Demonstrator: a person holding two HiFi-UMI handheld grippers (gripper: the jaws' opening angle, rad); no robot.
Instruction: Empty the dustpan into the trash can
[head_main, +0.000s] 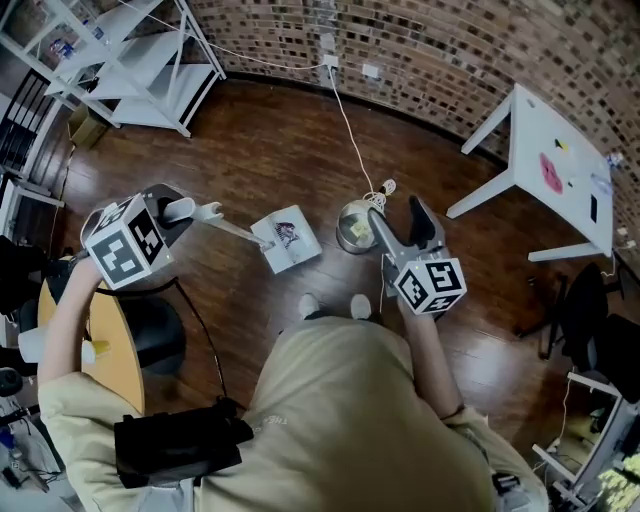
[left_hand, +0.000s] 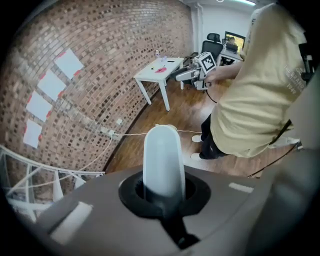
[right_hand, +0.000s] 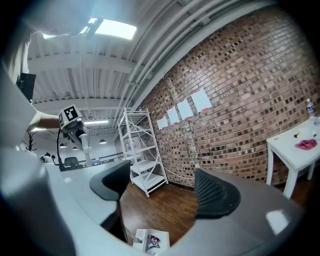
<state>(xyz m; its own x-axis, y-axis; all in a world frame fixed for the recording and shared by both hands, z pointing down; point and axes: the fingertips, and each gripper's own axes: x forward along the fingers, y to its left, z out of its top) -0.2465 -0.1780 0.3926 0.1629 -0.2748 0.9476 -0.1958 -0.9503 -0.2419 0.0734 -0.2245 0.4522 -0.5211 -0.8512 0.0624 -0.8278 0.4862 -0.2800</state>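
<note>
My left gripper (head_main: 192, 212) is shut on the long white handle (head_main: 232, 230) of a white dustpan (head_main: 288, 240). The pan hangs over the wooden floor with a small coloured scrap on it. In the left gripper view the handle's rounded end (left_hand: 161, 160) sticks up between the jaws of the left gripper (left_hand: 162, 202). A small round silver trash can (head_main: 352, 228) stands on the floor just right of the pan. My right gripper (head_main: 400, 225) hovers level beside the can. The right gripper (right_hand: 160, 192) is open with nothing between its dark pads (right_hand: 216, 195), and the dustpan (right_hand: 150, 241) shows below them.
A white table (head_main: 560, 160) stands at the right and a white shelf rack (head_main: 150, 60) at the back left. A white cable (head_main: 345, 120) runs from the brick wall to the can. A round wooden stool (head_main: 110, 340) is at my left, an office chair (head_main: 590, 310) at my right.
</note>
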